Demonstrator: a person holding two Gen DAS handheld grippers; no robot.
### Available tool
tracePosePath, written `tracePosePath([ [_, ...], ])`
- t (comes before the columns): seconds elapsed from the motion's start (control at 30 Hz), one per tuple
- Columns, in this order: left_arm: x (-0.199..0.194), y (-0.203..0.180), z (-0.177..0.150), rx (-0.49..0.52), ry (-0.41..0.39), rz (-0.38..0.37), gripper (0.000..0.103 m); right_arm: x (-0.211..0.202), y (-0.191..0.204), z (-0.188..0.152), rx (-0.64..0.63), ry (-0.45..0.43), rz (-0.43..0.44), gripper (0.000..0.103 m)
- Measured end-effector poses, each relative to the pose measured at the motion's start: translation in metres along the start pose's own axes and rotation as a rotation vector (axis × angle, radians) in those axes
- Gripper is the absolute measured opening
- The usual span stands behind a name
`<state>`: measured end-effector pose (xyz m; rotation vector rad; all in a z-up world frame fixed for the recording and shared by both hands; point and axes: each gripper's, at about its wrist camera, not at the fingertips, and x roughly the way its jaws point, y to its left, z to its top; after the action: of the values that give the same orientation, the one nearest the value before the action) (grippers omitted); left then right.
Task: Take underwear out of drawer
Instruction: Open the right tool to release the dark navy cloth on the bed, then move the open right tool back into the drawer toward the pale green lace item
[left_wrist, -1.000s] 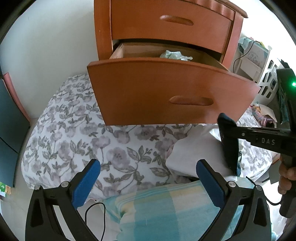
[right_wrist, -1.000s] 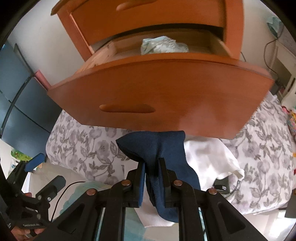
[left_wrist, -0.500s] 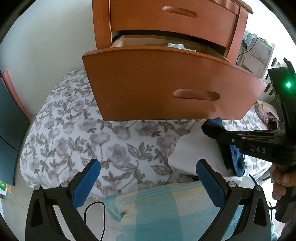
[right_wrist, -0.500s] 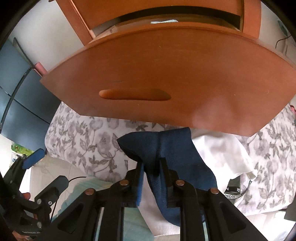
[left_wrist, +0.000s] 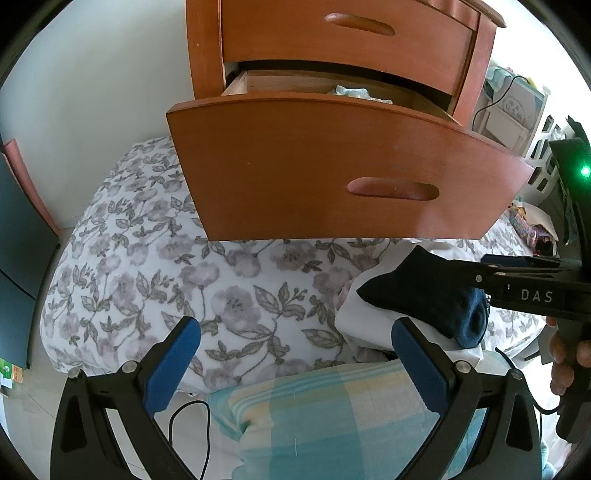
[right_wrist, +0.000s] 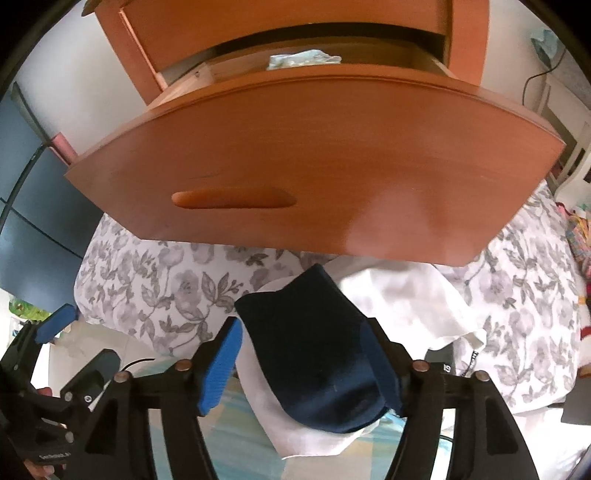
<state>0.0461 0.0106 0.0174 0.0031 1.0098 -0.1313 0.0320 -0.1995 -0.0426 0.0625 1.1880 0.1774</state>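
**Navy underwear lying between the opening right jaws, below the pulled-out drawer**

The landmark is the pulled-out orange-brown wooden drawer (right_wrist: 314, 166) with its curved front and recessed oval handle, hanging open from a matching wooden chest (left_wrist: 332, 37).

Below that drawer front, in the right wrist view, the folded dark navy fabric underwear (right_wrist: 317, 350) lies on a crumpled white cloth (right_wrist: 406, 295), which rests on the grey-and-white floral bedspread (right_wrist: 159, 288). The black right gripper with blue pads (right_wrist: 306, 365) points steeply down at the garment and its jaws are opening. The underwear sits between them: the left pad stands clear of the cloth with a gap showing, while the right pad is right against the garment's edge, and whether it still touches I cannot tell. The garment looks to be resting on the white cloth rather than hanging from the pads.

From the left wrist view the same underwear (left_wrist: 436, 295) shows below the drawer's right corner, with the right gripper's black body reaching in over it from the right and a hand (left_wrist: 565, 362) on its grip. The black left gripper with blue pads (left_wrist: 295, 365) hangs below the drawer's left half with its jaws spread wide and nothing between them; beneath it are the bedspread and a pale blue-and-yellow checked cloth (left_wrist: 332, 413).

Inside the drawer, behind its front panel, a crumpled pale blue-green garment (right_wrist: 301, 59) lies near the middle.
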Motion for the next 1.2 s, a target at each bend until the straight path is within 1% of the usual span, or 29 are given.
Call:
tracePosePath([
  [0.03,0.0,0.001,0.0,-0.002,0.0,0.0,0.103,0.0,-0.001,0.0,0.002,-0.001,-0.007,0.078],
  [0.13,-0.002,0.002,0.0,-0.006,-0.003,0.003,0.103,-0.002,-0.004,-0.002,0.001,-0.012,-0.029,0.088],
  [0.2,-0.003,0.002,0.0,-0.009,-0.006,0.007,0.103,-0.006,-0.006,-0.003,0.0,-0.02,-0.037,0.103],
  [0.47,-0.007,0.004,0.0,-0.02,-0.014,0.018,0.103,-0.012,-0.01,-0.006,-0.007,-0.035,-0.052,0.103],
  [0.7,-0.011,0.004,-0.001,-0.027,-0.027,0.021,0.103,-0.016,-0.011,-0.008,-0.003,-0.043,-0.047,0.103],
  [0.87,-0.009,0.007,0.0,-0.04,-0.03,0.022,0.103,-0.031,-0.013,-0.004,0.002,-0.084,-0.054,0.103],
  [1.07,-0.003,0.011,0.001,-0.054,-0.021,0.024,0.103,-0.064,-0.008,0.006,-0.013,-0.189,-0.043,0.103],
  [1.2,0.002,0.013,0.001,-0.059,-0.012,0.021,0.103,-0.075,-0.003,0.013,-0.027,-0.227,-0.035,0.103],
])
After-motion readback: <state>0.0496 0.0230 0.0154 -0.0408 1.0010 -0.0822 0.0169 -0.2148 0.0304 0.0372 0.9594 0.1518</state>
